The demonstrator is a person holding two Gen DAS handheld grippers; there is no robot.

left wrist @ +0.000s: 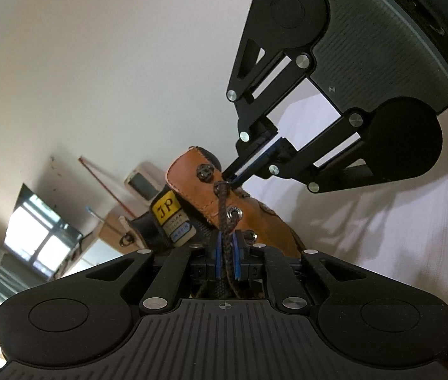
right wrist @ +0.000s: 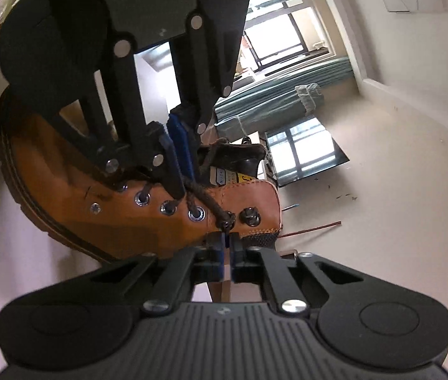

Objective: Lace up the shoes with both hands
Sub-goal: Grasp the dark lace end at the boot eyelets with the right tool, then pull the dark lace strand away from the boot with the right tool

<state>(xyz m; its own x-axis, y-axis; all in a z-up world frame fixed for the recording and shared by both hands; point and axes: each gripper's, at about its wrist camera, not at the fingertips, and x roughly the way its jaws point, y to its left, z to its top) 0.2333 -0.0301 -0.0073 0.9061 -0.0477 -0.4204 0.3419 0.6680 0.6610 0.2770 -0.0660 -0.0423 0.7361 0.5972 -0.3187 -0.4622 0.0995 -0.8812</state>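
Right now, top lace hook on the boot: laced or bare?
Bare. The top hook carries no lace; the dark lace ends at the hook below it, where the right claw is shut on it.

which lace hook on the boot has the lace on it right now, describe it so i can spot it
Find the tan leather boot on the white table. Follow its row of round eyelets up toward the collar. The hook is the first after them, wrapped by the dark lace; the top hook is bare.

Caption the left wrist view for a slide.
Left claw pinches dark bootlace on tan leather boot; right claw meets lace hook.
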